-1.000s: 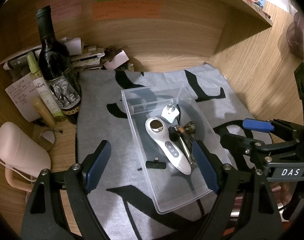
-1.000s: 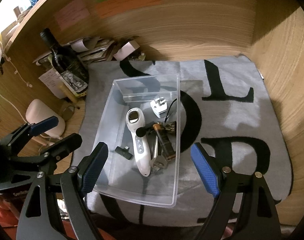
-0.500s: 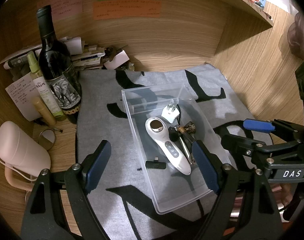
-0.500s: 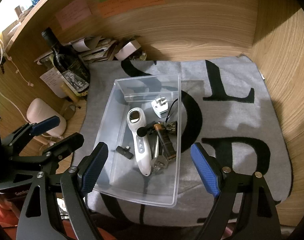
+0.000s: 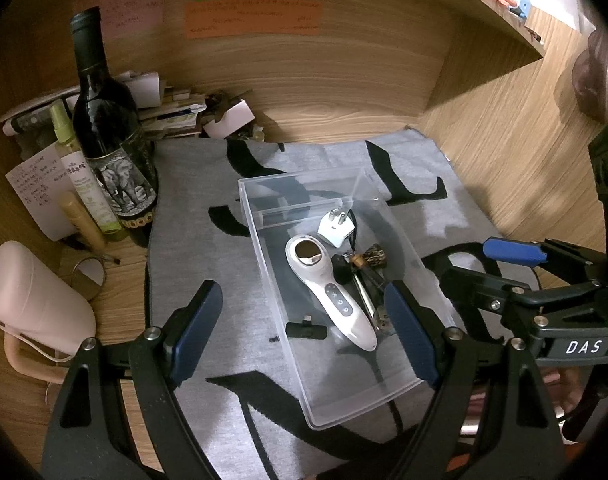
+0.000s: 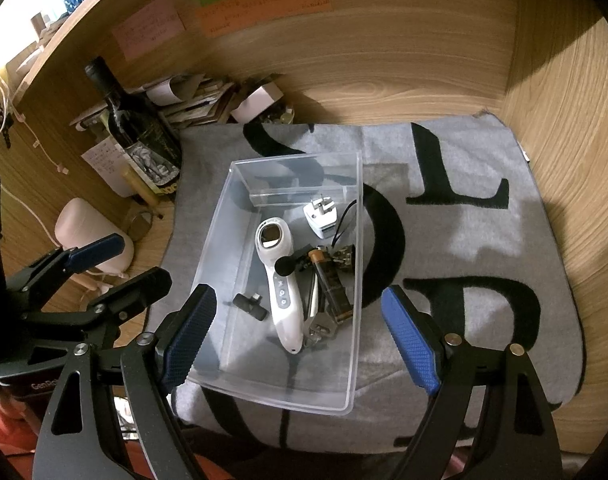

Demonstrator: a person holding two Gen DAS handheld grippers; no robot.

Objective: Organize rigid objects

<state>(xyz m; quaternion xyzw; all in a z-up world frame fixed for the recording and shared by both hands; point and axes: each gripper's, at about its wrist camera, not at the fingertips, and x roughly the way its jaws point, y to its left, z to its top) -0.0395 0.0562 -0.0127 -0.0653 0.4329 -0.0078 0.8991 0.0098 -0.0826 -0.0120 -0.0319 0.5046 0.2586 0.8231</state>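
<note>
Nothing had changed over the last second: the left claw (image 5: pixel 304 332) and right claw (image 6: pixel 300 332) both hung spread apart and empty above the clear plastic bin (image 6: pixel 357 272) on the grey mat (image 6: pixel 483 240). A white handheld device (image 6: pixel 280 284), plug adapter (image 6: pixel 321 220) and battery (image 6: pixel 331 284) lay inside, suggesting sorting was finished.

Open-top clear bin (image 6: pixel 353 280) sits mid-mat, access from above unobstructed. Inside: near end bare; white handheld device (image 6: pixel 282 288) lies lengthwise down the middle, small black dongle (image 6: pixel 248 306) to its left, tangle of battery, keys and cable (image 6: pixel 329 280) along the right wall, white plug adapter (image 6: pixel 321 218) toward the far end by an inner divider. Grey mat (image 6: pixel 483 248) right of the bin is free up to the wooden side wall (image 6: pixel 563 100). Left side is crowded: wine bottle (image 5: pixel 108 128), spray bottle (image 5: pixel 82 176), pink case (image 5: pixel 36 300). Paper clutter (image 6: pixel 200 98) lines the back wall. Shelf overhead.
</note>
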